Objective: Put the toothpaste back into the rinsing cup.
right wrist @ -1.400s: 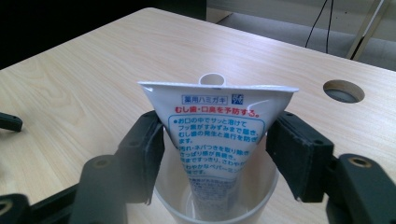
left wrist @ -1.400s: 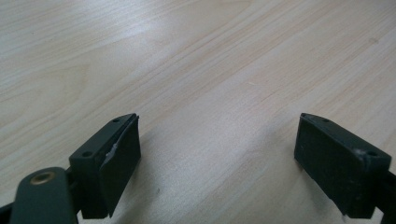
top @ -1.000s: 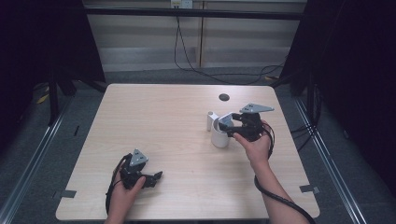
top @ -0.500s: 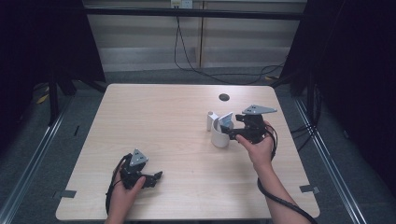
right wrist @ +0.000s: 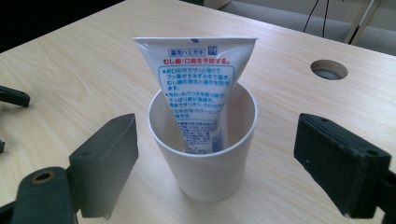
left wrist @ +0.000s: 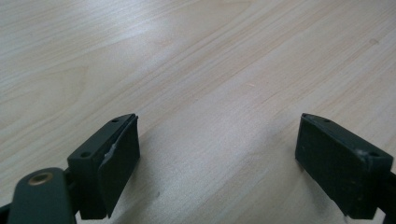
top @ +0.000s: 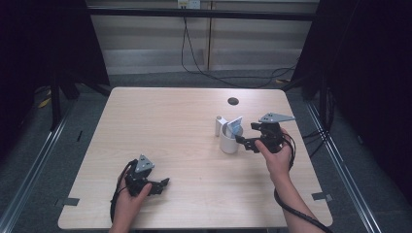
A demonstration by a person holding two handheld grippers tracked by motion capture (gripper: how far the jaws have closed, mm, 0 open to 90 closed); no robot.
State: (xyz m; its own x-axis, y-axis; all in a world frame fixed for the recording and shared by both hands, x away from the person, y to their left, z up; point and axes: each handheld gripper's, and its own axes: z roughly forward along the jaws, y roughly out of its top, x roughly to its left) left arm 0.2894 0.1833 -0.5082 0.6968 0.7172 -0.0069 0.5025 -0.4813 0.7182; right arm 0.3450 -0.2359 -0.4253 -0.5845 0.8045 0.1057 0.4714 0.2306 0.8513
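Cup: a white cup (right wrist: 204, 149) stands upright on the table (top: 160, 126), toward its right half, with the tube inside it.
Tube: a white toothpaste tube (right wrist: 198, 93) stands cap-down in the cup, its flat crimped end up and leaning against the far rim, which is what keeps it propped.
Small white object: something short and white (top: 218, 125) stands just beside the cup on its far left; the high view is too coarse to say what it is.
Right hand-held gripper (right wrist: 215, 172): its jaws have just been opening and now stand wide on either side of the cup, touching neither cup nor tube (released, and holding nothing). In the high view it sits just right of the cup (top: 229, 140), pointing at it.
Left hand-held gripper (left wrist: 217, 158): spread apart over bare wood, nothing between the jaws; it rests near the table's front left edge, well apart from the cup, seemingly parked out of the way.
Step, as I judge it: the tube looks delivered into the cup and let go, so the right hand is free to back off.
Table hole: a dark round hole (top: 233, 101) lies beyond the cup, clear of the work.
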